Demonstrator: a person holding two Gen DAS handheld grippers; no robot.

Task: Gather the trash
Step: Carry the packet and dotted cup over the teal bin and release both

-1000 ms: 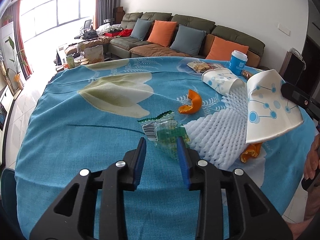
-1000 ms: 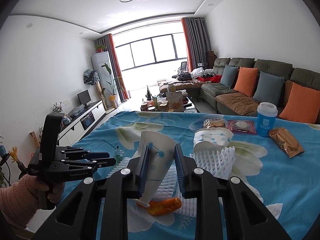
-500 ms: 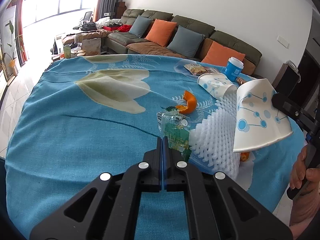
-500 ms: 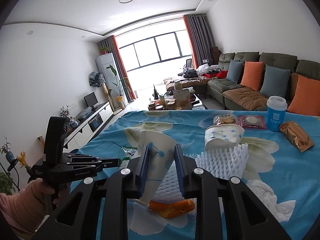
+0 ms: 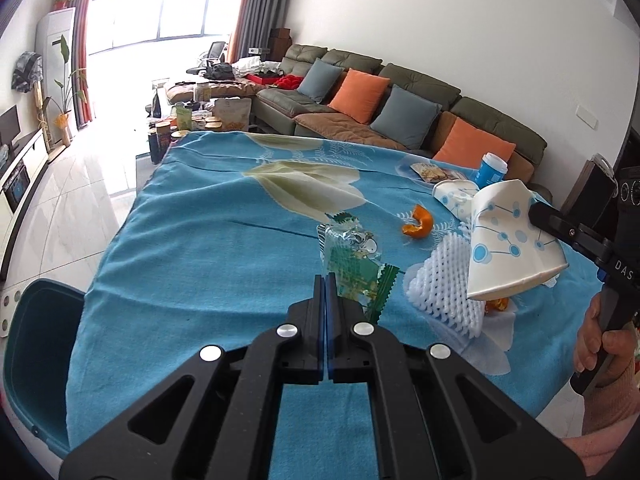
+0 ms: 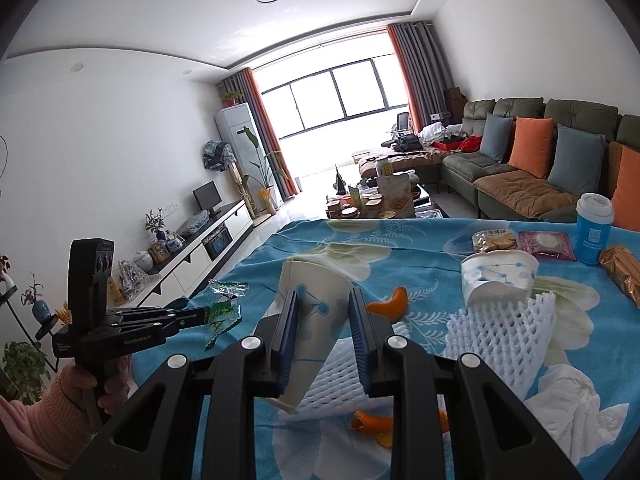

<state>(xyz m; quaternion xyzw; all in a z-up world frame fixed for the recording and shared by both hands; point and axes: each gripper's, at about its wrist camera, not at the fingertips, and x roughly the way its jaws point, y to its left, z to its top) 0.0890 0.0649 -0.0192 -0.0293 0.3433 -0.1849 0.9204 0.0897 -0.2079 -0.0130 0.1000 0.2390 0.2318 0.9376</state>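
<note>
Blue-clothed table (image 5: 192,264), sofa beyond. Left gripper (image 5: 326,280) pinching wrapper (image 5: 352,276) shut, apparently lifting clear; right gripper (image 6: 322,312) squeezing cup (image 6: 310,308), tilted, just right of wrapper. Remaining peel (image 5: 418,224) lying farther right.

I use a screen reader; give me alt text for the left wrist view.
The left gripper is shut on a crinkled green and clear plastic wrapper above a blue flowered tablecloth; at right, the right gripper holds a white dotted paper cup.

blue-dotted white cup (image 6: 310,312), orange peel (image 5: 418,226) — turquoise floral tablecloth (image 5: 208,248)
</note>
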